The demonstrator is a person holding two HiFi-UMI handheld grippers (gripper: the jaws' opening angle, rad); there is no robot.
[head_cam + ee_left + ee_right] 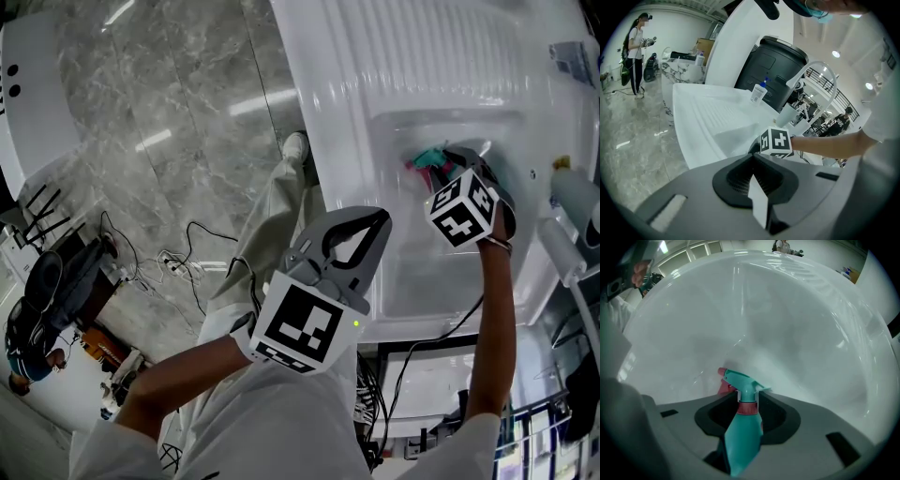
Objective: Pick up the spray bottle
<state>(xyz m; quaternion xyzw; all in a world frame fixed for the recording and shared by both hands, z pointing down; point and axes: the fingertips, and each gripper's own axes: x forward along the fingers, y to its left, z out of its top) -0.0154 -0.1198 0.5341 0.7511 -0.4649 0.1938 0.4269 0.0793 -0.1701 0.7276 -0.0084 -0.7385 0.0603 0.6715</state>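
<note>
Clasping spray bottle point(740, 437) within sink point(801, 324): right gripper point(747, 401).

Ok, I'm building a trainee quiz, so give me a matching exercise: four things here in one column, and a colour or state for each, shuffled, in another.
Column one:
1. spray bottle
2. left hand-held gripper
3. right hand-held gripper
4. sink basin

Column two:
a. jaws together, nothing between them
b. glossy white
c. teal with a pink collar
d. jaws closed on the bottle

Pairs: 1-c, 2-a, 3-d, 4-b.
</note>
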